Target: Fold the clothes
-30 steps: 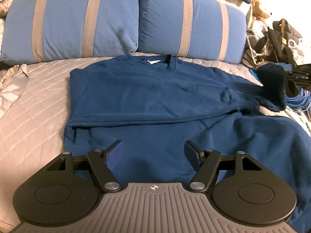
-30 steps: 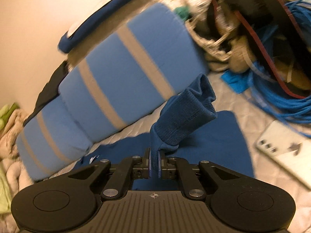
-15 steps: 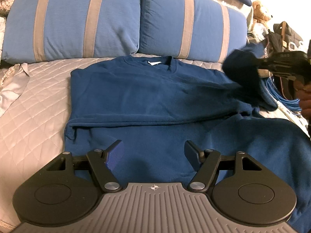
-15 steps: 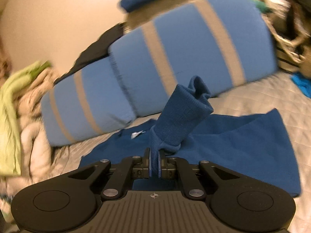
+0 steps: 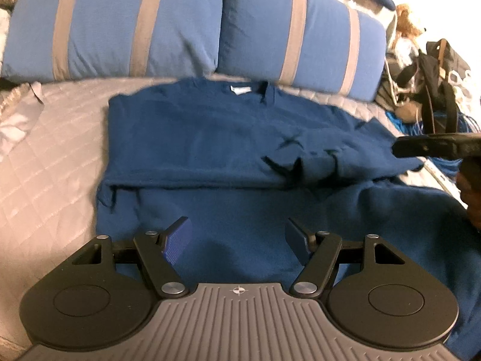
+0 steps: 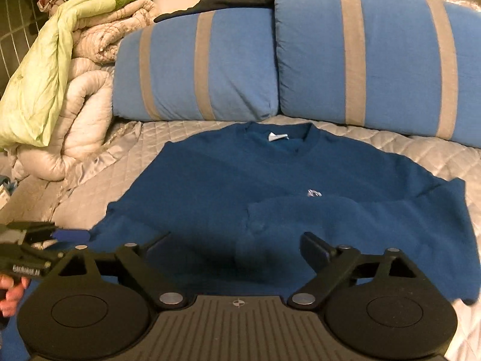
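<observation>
A navy blue sweatshirt [image 5: 210, 138] lies flat on the quilted bed, collar toward the pillows, with both sleeves folded across its chest. It also shows in the right wrist view [image 6: 270, 180], where the right sleeve [image 6: 300, 210] lies over the body. My left gripper [image 5: 237, 237] is open and empty above the sweatshirt's lower hem. My right gripper [image 6: 237, 246] is open and empty above the lower body of the sweatshirt. The right gripper's body shows at the right edge of the left wrist view [image 5: 436, 146].
Two blue pillows with grey stripes [image 5: 120, 21] [image 6: 375, 57] stand behind the sweatshirt. A heap of cream and green bedding [image 6: 60, 84] sits at the left. Bags, a blue cable and clutter [image 5: 433, 90] lie off the bed's right side. The bedspread [image 5: 45, 180] is grey and quilted.
My right gripper carried the sleeve cuff leftward over the sweatshirt, laid it on the body, and opened. The left gripper stayed in place and open.
</observation>
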Demonstrator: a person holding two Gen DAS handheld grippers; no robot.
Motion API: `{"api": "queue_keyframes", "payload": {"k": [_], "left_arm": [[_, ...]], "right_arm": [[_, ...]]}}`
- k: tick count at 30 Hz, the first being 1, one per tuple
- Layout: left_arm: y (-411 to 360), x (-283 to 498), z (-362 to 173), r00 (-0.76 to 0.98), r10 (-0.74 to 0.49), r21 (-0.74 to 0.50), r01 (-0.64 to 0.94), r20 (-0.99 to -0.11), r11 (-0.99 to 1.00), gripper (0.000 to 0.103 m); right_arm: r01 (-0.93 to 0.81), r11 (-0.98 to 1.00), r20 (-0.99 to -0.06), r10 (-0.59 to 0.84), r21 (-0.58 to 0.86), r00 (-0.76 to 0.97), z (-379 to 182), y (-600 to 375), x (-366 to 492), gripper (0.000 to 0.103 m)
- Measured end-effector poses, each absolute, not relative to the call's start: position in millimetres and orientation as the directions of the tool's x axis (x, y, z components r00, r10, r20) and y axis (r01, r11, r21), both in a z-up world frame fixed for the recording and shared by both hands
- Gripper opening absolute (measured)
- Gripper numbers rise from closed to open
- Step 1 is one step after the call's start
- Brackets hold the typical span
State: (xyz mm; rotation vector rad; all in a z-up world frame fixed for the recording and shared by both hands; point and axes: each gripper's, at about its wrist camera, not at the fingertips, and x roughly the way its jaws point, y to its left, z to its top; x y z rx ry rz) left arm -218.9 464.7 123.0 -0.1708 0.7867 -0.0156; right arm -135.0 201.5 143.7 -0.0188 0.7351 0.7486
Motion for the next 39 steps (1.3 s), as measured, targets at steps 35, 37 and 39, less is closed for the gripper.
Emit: {"api": "queue_keyframes", "payload": {"k": [35, 37, 39], "left_arm": [[499, -68, 23, 0.604, -0.545, -0.813, -0.431, -0.582, 0.391, 0.012], [495, -65, 28, 0.609, -0.549, -0.820, -0.398, -0.572, 0.412, 0.006], [491, -64, 36, 0.627, -0.552, -0.832, -0.350, -0.549, 0.429, 0.005]], "right_arm": [[-0.608, 0.721, -0.554, 0.671, 0.333, 0.493, 131, 180, -137, 0.097], [-0.608, 0.724, -0.560, 0.666, 0.326, 0.493, 131, 182, -137, 0.096], [-0.606, 0.730, -0.565, 0.657, 0.315, 0.499, 132, 184, -138, 0.097]]}}
